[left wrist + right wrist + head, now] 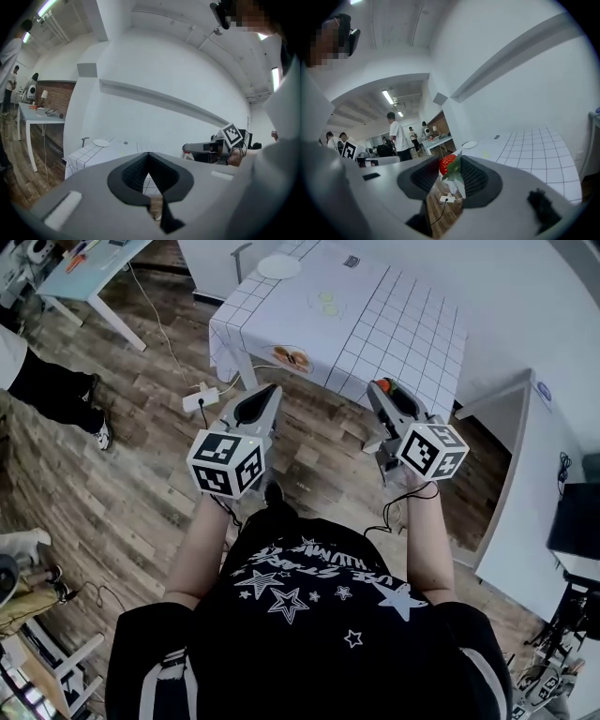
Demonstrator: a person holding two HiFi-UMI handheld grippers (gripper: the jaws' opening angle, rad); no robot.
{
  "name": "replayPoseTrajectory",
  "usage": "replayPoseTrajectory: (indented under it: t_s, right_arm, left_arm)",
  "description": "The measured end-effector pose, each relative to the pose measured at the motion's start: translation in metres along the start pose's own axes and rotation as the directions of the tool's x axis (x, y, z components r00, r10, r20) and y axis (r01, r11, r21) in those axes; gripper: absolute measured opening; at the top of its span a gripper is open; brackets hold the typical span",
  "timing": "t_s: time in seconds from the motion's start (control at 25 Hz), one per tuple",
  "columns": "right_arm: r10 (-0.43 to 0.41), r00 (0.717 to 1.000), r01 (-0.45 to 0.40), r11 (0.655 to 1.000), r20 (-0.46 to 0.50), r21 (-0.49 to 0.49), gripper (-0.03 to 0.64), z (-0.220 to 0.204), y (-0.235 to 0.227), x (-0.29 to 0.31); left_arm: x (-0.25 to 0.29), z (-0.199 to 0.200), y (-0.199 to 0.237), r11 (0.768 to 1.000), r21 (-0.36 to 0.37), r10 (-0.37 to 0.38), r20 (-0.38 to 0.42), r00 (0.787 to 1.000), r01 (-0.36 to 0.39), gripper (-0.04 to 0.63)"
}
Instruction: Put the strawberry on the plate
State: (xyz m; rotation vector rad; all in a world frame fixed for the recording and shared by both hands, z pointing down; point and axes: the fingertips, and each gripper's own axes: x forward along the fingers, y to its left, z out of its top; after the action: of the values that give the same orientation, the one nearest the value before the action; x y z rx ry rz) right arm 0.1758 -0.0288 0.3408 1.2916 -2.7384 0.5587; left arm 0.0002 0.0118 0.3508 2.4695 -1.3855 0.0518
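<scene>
A red strawberry [446, 163] with green leaves sits between the pads of my right gripper [449, 169], which is shut on it. In the head view the strawberry [387, 386] shows as a red spot at the tip of the right gripper [384, 392], held in the air short of the table. The white plate [279, 266] lies at the far left corner of the grid-patterned table [394, 324]; the plate [469, 145] also shows far ahead in the right gripper view. My left gripper [261, 401] is held beside the right one, its tips shut together on nothing [149, 155].
An orange item [292, 359] lies at the table's near edge. A power strip [200, 397] with cables is on the wooden floor. A white counter [525, 474] stands to the right, a pale blue table [89, 273] at far left, and a person's leg [56, 395] is nearby.
</scene>
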Motion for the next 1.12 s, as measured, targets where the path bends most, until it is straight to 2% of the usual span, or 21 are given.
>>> replayPoseTrajectory:
  t_s: [0.36,0.52,0.72,0.88,1.12]
  right_arm:
    - [0.029,0.999,-0.029,1.0,-0.04,-0.008,0.153,0.002,0.022,0.105]
    - [0.039,0.996,-0.04,0.999,-0.078,-0.021,0.153,-0.002,0.027,0.125]
    - [0.035,0.997,-0.035,0.999,-0.076,-0.009,0.153,-0.001,0.015,0.154]
    - [0.058,0.993,-0.057,0.998,-0.105,0.004,0.153,-0.009,0.004,0.185]
    - [0.116,0.987,-0.114,0.993,-0.108,0.02,0.153,0.002,-0.012,0.248]
  left_arm:
    - [0.01,0.012,0.103,0.999,-0.036,0.024,0.002,1.0,-0.023,0.008]
    - [0.01,0.014,0.125,0.997,-0.06,0.042,0.012,0.999,-0.041,0.008]
    - [0.021,0.011,0.152,0.995,-0.073,0.067,0.009,0.998,-0.066,0.008]
    - [0.031,0.006,0.169,0.993,-0.071,0.094,-0.009,0.996,-0.095,0.008]
    - [0.061,0.017,0.212,0.984,-0.069,0.162,-0.02,0.987,-0.163,0.008]
